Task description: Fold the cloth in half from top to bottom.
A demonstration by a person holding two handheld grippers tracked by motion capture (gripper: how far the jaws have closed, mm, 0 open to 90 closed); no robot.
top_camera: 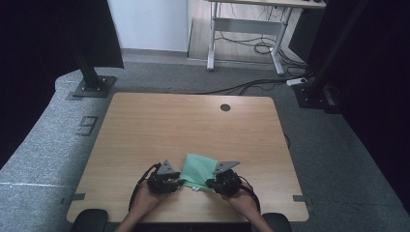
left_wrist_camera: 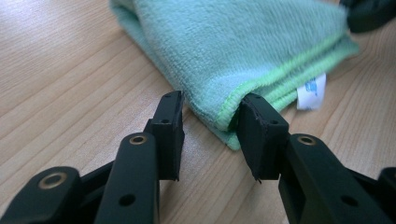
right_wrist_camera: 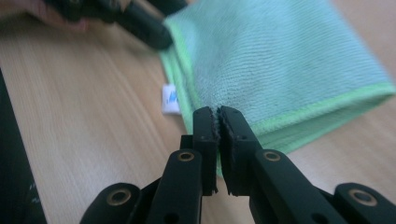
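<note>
Cloth (top_camera: 198, 170), soft, light and floppy, lies folded at the near edge of the table (top_camera: 145, 130), best grabbed by its corners, where the right gripper (right_wrist_camera: 217, 112) pinches it tight and the left gripper (left_wrist_camera: 210, 109) gapes loose around one.

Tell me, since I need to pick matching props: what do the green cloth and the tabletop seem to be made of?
The green cloth looks like microfibre or terry: fuzzy looped nap, matte, with a stitched lighter green hem and a small white label. The tabletop appears to be wood-look laminate: pale printed grain with a smooth, faintly shiny surface; solid wood cannot be ruled out.
</note>
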